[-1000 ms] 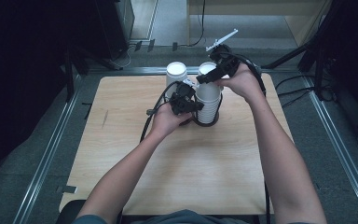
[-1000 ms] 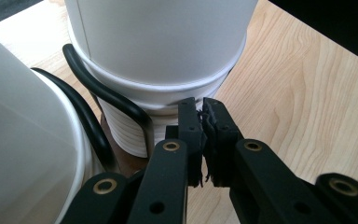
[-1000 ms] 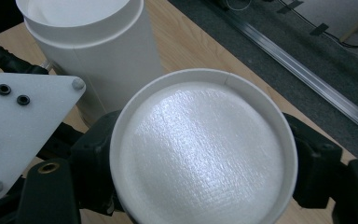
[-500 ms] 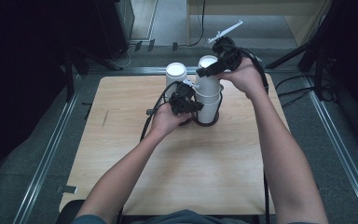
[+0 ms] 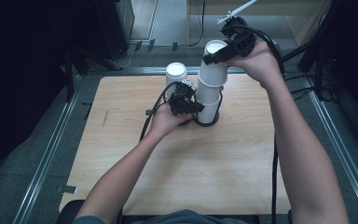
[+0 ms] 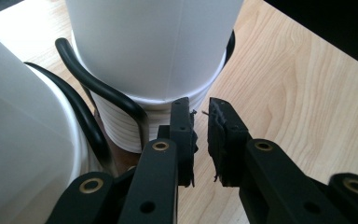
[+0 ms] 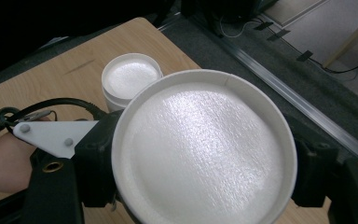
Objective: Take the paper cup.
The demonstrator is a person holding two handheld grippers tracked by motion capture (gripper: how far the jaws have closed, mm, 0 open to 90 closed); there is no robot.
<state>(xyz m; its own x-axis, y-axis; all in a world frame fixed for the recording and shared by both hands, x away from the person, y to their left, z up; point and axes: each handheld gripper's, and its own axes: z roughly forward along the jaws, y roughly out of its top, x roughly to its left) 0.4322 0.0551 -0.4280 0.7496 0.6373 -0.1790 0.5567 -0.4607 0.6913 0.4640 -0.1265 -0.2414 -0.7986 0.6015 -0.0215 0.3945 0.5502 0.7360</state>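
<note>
The wooden table (image 5: 135,163) is holding a tall stack of white paper cups (image 5: 208,100) inside a black wire holder (image 6: 100,91) that is keeping it standing up. The right gripper (image 5: 223,49) is squeezing the smooth, round top cup (image 7: 200,144) by its sides, just above the stack. The left gripper (image 6: 199,133) is waiting low beside the ridged stack, its jaws just having been opening to a narrow gap with nothing between them.

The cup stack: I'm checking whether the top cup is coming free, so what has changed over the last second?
The right hand-held gripper, shut on the top cup, has lifted it, upside down, partly off the stack of cups. The left hand-held gripper has kept its place low beside the stack; its jaws have just been opening slightly, nothing between them. The second stack and the table are unchanged.
</note>
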